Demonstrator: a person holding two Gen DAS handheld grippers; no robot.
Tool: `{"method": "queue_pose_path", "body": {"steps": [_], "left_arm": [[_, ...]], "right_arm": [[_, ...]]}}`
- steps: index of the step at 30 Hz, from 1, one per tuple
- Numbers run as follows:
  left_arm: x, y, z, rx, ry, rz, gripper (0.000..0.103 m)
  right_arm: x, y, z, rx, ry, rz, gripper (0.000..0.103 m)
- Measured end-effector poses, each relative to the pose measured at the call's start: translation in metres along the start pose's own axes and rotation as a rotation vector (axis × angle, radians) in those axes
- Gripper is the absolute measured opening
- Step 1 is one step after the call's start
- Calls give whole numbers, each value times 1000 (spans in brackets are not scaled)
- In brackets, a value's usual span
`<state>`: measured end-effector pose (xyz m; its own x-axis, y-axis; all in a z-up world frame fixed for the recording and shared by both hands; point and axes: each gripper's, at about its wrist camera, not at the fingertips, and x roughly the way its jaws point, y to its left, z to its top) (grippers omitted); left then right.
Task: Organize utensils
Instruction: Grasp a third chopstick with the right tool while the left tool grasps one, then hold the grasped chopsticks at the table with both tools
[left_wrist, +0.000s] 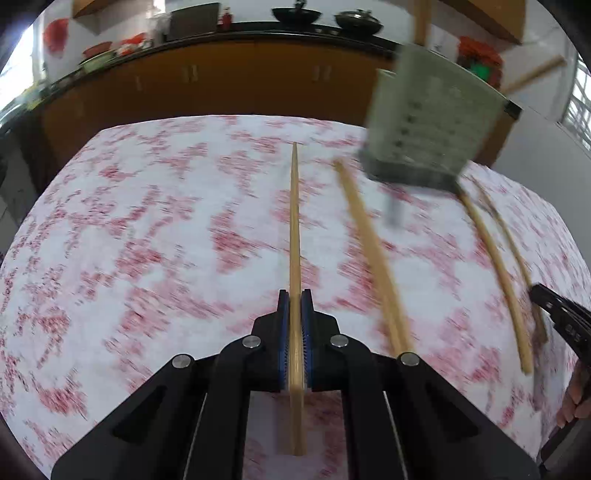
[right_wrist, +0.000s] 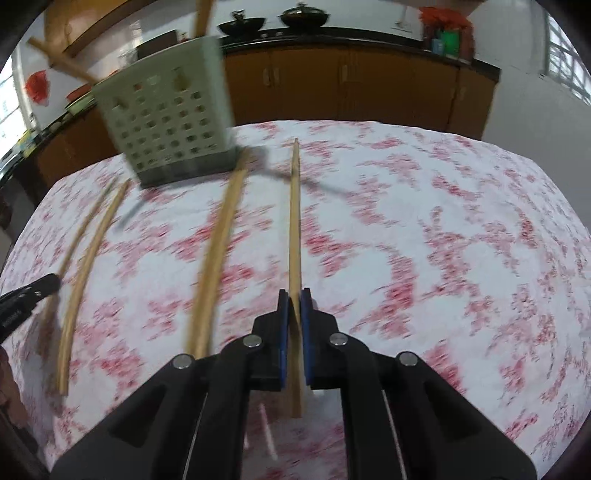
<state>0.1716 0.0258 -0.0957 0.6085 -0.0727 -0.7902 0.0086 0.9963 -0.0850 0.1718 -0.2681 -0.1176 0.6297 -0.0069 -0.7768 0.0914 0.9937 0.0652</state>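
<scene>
A wooden chopstick (left_wrist: 294, 236) is being pinched between the blue pads (left_wrist: 283, 332) of the left gripper (left_wrist: 294, 295), its thin end pointing away toward the perforated utensil holder (left_wrist: 432, 122). The holder is being seen tilted and blurred at the far side of the red-and-white patterned tablecloth (left_wrist: 147, 240), with wooden sticks (left_wrist: 421, 22) rising from its top.

A second chopstick (right_wrist: 294, 229) is being clamped by the right gripper (right_wrist: 294, 295), whose pads are pressed together on it, to the right of the holder (right_wrist: 166, 122) in that view.

Nearer than the holder, loose chopsticks are lying on the cloth: a close-lying pair (left_wrist: 373, 251) just below the holder's base, and another curved-looking pair (left_wrist: 498, 273) beyond it toward the cloth's edge, where the tip of the other gripper (left_wrist: 561, 314) is showing. Whether the loose sticks are touching the holder cannot be told through the blur.
</scene>
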Motion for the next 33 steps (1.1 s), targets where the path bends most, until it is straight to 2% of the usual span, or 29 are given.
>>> {"method": "queue_pose_path", "body": {"steps": [7, 33], "left_arm": [[1, 7, -1, -2, -17, 7, 8], [1, 9, -2, -25, -18, -17, 8]], "right_arm": [[1, -1, 0, -11, -11, -19, 9], [1, -3, 0, 2, -10, -5, 9]]}}
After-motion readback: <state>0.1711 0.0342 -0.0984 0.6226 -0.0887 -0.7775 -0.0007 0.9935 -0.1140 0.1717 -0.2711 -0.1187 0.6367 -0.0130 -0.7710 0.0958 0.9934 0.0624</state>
